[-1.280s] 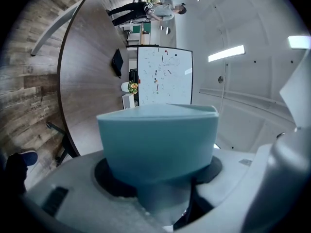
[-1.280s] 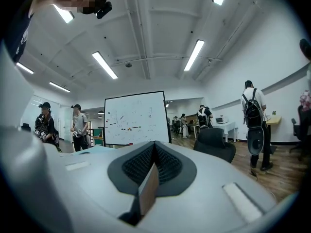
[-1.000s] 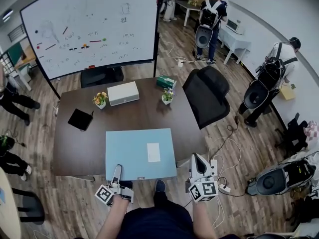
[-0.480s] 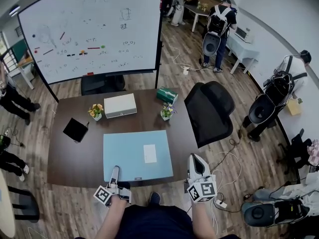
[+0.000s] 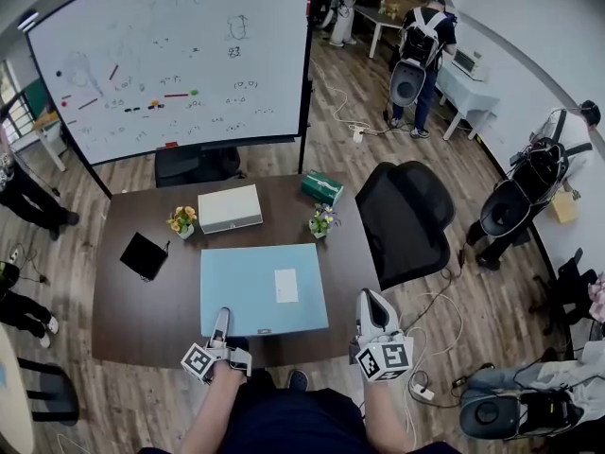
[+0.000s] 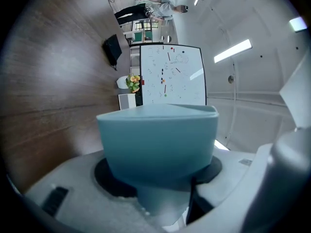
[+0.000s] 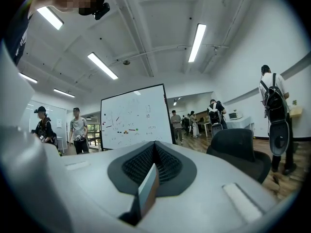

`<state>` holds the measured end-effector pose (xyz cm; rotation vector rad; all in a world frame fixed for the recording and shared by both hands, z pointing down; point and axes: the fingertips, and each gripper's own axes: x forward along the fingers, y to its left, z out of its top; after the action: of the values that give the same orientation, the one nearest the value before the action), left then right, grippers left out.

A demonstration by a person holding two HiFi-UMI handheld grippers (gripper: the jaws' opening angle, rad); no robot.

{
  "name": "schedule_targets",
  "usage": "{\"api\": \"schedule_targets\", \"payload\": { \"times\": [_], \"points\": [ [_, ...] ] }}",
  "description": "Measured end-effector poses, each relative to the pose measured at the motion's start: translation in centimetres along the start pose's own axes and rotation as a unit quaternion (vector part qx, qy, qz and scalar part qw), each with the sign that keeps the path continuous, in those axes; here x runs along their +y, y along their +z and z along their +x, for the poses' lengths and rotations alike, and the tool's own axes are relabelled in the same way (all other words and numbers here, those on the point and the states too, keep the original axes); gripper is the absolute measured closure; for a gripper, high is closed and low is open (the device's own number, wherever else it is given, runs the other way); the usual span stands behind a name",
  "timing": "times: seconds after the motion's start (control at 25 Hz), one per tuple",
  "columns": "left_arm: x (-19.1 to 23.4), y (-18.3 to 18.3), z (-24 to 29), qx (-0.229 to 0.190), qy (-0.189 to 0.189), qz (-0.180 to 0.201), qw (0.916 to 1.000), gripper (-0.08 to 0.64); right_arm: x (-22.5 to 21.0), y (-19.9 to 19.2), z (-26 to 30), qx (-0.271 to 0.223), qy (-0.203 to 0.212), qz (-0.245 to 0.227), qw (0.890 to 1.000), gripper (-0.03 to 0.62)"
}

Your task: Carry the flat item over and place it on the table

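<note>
- Head view: the light-blue flat item (image 5: 260,287) lies on the dark table (image 5: 142,301), with its near edge at the table's front. The left gripper (image 5: 220,327) meets that edge. The right gripper (image 5: 371,308) hangs off the table's front right corner, apart from the item.
- Left gripper view: the jaws are clamped on the blue item's edge, which fills the gap. Whether it rests fully flat is hard to judge.
- Right gripper view: the jaws are pressed together with nothing between them. A whiteboard (image 7: 133,118) and a black chair (image 7: 238,152) stand ahead.

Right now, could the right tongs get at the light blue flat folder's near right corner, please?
Probably yes: the right tongs hover beside that corner of the light blue flat folder, nothing between; shut now, they would need opening.
</note>
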<state>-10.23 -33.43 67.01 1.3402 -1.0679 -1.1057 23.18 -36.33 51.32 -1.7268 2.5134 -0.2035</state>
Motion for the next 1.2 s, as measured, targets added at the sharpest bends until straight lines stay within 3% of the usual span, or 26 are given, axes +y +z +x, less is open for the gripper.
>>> {"api": "schedule_targets", "payload": {
  "times": [0.52, 0.84, 1.2],
  "points": [
    [4.8, 3.0, 5.4, 0.036, 0.032, -0.01, 0.9988, 0.301, 2.0, -0.5, 3.8, 0.004, -0.028, 0.002, 1.0, 0.581],
    [11.5, 4.7, 6.8, 0.033, 0.1, -0.013, 0.9943, 0.301, 1.9, -1.1, 4.1, 0.011, -0.041, -0.004, 0.999, 0.581],
    [16.2, 5.3, 8.1, 0.032, 0.15, -0.033, 0.9876, 0.3, 1.9, -0.9, 4.4, 0.015, -0.047, -0.005, 0.999, 0.581]
  ]
}}
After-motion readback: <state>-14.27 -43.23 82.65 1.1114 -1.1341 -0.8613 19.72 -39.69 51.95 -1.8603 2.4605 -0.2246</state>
